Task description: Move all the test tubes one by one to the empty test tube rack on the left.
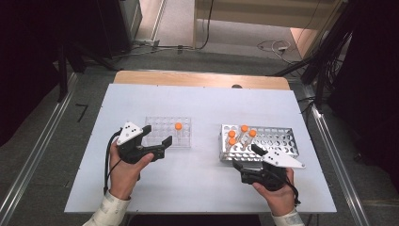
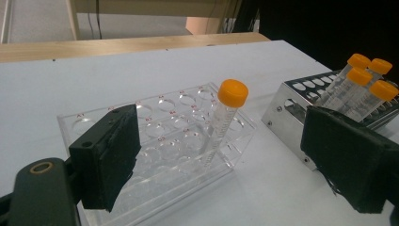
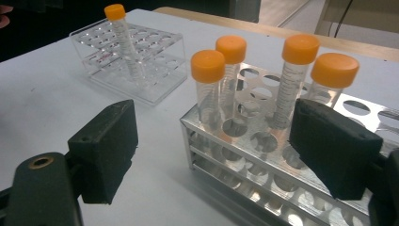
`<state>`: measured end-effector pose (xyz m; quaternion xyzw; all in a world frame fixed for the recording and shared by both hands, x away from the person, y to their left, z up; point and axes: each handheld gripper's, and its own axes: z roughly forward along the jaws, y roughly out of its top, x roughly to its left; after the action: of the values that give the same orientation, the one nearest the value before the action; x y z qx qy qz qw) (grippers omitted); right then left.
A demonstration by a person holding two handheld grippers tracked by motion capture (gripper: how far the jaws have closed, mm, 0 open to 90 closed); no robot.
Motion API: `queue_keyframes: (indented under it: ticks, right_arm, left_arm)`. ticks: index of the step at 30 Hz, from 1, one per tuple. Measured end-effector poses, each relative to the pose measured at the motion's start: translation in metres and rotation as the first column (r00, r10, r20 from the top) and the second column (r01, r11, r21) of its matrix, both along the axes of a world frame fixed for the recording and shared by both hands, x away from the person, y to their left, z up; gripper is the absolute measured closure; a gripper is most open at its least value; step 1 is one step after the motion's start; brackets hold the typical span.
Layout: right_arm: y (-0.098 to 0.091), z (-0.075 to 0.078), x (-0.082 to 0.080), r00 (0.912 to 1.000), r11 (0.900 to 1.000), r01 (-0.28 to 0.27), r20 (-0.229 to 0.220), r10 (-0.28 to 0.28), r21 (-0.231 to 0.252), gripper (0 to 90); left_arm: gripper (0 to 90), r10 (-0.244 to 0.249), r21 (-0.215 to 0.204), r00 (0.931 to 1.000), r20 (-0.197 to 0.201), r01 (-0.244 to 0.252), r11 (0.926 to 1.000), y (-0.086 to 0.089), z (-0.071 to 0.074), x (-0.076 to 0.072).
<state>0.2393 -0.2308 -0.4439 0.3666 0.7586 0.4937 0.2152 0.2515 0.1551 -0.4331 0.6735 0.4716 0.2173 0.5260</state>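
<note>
Both grippers sit closest to me at the near table edge, jaws apart and nothing between the pads. My right gripper (image 1: 245, 157) is parked at the near-left corner of the metal rack (image 1: 282, 141), and in the right gripper view its jaws frame that corner, so I read it as lined up for the next pick. Four tubes (image 3: 208, 89) stand bunched in the rack's left end, orange caps up, long axes near vertical; the two on the right lean slightly. My left gripper (image 1: 157, 135) hovers at the near-left edge of the clear rack (image 1: 160, 123), likely to steady it or receive a tube. One tube (image 2: 222, 123) is already in the clear rack, right side, cap up, tilted toward the right in the left gripper view because the hole is loose around it. Racks are well apart on the white table (image 1: 202, 188), clear one left, metal one right. My guess: transfer from metal to clear, one done, four left. Next grab needs the jaws to straddle a single tube without knocking its neighbours.
</note>
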Motion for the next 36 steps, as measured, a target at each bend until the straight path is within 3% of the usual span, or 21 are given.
queue_keyframes:
  ticks: [26, 30, 36]
  right_arm:
    - [-0.015, -0.009, 0.025, 0.9957, 0.9953, 0.093, -0.001, -0.093, -0.028, 19.1]
    - [-0.015, -0.011, 0.032, 0.9930, 0.9924, 0.118, 0.004, -0.118, -0.034, 23.5]
    - [-0.015, -0.016, 0.044, 0.9887, 0.9876, 0.149, 0.024, -0.148, -0.048, 37.5]
  left_arm:
    - [12.2, -0.007, 0.008, 0.9999, -0.008, 0.008, 0.9999, -0.002, -0.002, 0.001]
    - [12.2, -0.008, 0.009, 0.9999, -0.009, 0.008, 0.9999, -0.003, -0.002, 0.001]
    - [12.3, -0.009, 0.012, 0.9999, -0.011, 0.009, 0.9999, -0.003, -0.003, 0.001]
